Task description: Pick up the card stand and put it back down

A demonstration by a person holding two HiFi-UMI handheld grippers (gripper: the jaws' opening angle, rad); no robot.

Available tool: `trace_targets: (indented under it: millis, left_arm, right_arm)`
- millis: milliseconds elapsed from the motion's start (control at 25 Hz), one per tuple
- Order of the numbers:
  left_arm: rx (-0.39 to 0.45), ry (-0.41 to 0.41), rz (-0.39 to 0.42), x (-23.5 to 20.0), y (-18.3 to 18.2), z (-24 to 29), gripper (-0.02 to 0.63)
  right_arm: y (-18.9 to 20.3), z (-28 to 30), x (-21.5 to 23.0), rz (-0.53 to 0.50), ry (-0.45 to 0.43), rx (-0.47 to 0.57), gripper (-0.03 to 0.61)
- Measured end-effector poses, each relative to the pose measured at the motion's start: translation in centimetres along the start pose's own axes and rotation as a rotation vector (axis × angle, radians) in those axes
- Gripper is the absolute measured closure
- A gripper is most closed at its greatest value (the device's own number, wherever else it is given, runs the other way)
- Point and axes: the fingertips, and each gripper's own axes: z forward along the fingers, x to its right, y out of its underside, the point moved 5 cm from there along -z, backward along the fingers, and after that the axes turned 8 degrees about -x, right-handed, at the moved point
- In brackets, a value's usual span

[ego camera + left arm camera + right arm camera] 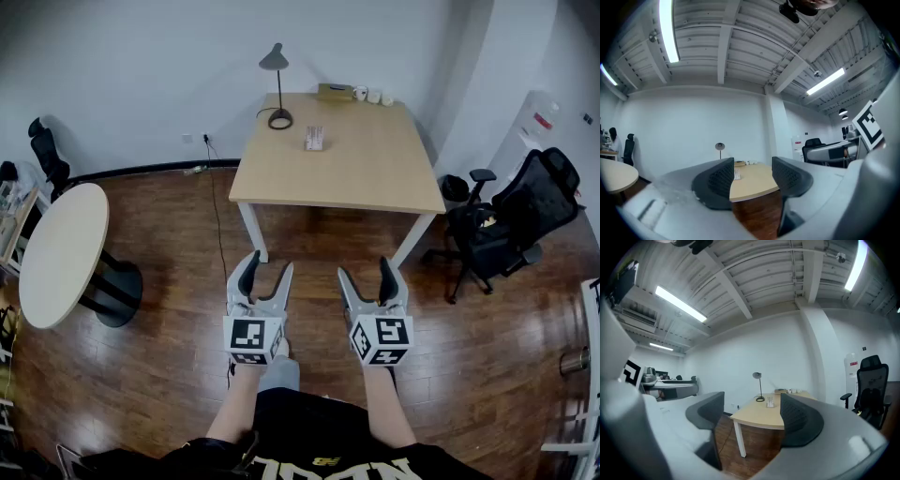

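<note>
The card stand (314,140) is a small clear holder with cards, standing on the far half of the wooden table (366,183); it also shows small in the right gripper view (770,401) and the left gripper view (737,174). My left gripper (266,274) and right gripper (364,275) hover side by side over the floor, well short of the table. Both stand open with nothing between their jaws.
A grey desk lamp (277,84) and a box with small white cups (373,95) stand at the table's far edge. A round white table (61,253) is at the left, black office chairs (511,223) at the right. A cable (217,225) runs along the wood floor.
</note>
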Motion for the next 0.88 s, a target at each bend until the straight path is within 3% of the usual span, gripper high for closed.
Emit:
trace_targets:
  millis: [240, 600, 880]
  left_arm:
    - [-0.018, 0.037, -0.011, -4.1, 0.4, 8.0, 0.36]
    - [0.023, 0.124, 0.021, -12.2, -2.6, 20.3, 0.36]
    - [0.015, 0.153, -0.038, -16.1, -2.1, 26.8, 0.36]
  right_arm:
    - [-2.0, 8.4, 0.9, -0.008, 0.005, 0.008, 0.21]
    - [-7.1, 22.1, 2.3, -0.037, 0.088, 0.041, 0.21]
    - [-8.0, 29.8, 3.0, -0.068, 0.082, 0.005, 0.21]
